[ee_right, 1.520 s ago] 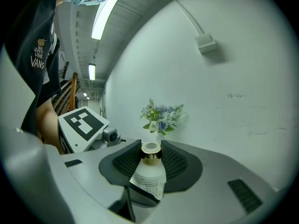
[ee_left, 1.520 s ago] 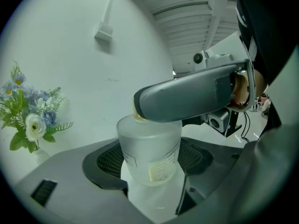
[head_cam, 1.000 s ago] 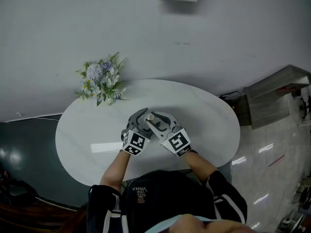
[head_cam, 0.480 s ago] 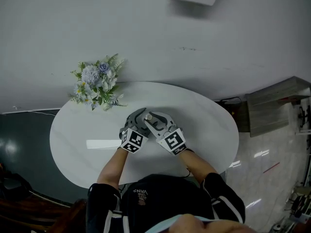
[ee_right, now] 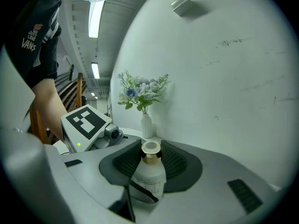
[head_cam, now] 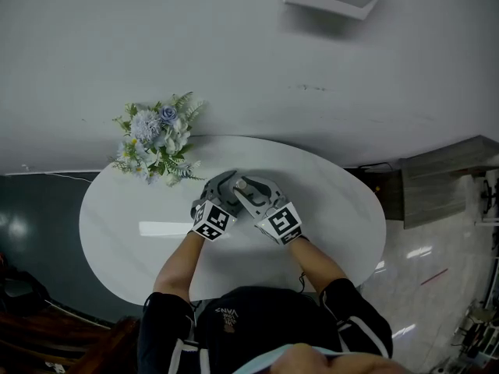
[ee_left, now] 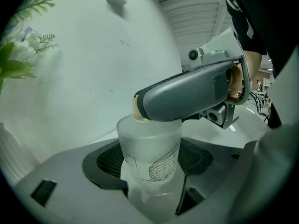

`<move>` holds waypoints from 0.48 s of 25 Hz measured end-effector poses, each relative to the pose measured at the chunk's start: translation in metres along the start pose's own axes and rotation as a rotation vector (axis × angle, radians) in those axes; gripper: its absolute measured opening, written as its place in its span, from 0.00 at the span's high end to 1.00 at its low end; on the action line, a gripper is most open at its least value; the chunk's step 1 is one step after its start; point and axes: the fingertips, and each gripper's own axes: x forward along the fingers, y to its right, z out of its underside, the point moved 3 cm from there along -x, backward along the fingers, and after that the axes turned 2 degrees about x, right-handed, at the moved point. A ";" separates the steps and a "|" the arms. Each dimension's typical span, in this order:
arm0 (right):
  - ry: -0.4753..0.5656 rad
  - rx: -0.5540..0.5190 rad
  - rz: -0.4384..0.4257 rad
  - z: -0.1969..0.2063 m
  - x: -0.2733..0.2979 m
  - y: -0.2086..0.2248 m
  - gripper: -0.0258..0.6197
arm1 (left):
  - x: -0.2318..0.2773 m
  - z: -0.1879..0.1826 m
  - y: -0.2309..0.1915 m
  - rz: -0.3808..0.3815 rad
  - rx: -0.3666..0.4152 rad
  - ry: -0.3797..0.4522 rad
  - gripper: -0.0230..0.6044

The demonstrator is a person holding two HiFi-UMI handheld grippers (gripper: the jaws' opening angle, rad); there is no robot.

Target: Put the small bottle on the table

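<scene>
Small bottle (ee_right: 148,177) is hanging over the table (head_cam: 335,216) centre; we are clamping its body in the left gripper (head_cam: 224,193), pinching its cap in the right gripper (head_cam: 253,197); ideally we are lowering it upright, both grips steady.

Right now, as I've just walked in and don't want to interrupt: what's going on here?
A person at the white table holds a gripper in each hand. The left gripper clamps the small bottle by its body; the right gripper grips its cap. Whether the bottle rests on the table is unclear.
</scene>
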 end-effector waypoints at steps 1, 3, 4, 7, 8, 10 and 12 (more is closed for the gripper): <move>0.001 0.003 0.002 0.000 0.002 0.002 0.72 | 0.002 0.001 -0.002 0.006 0.003 -0.006 0.38; -0.002 0.010 0.008 0.001 0.004 0.006 0.72 | 0.006 0.003 -0.004 0.026 -0.001 -0.025 0.38; -0.006 0.013 0.011 0.002 0.005 0.008 0.72 | 0.008 0.004 -0.005 0.037 -0.004 -0.036 0.38; -0.022 0.016 0.017 0.009 0.006 0.011 0.73 | 0.012 0.006 -0.004 0.059 -0.009 -0.067 0.38; -0.027 0.017 0.018 0.011 0.006 0.012 0.73 | 0.013 0.006 -0.004 0.064 -0.011 -0.073 0.38; -0.032 0.018 0.019 0.014 0.006 0.013 0.73 | 0.014 0.007 -0.004 0.073 -0.016 -0.084 0.38; -0.026 0.019 0.014 0.012 0.007 0.013 0.73 | 0.015 0.008 -0.003 0.084 -0.024 -0.087 0.38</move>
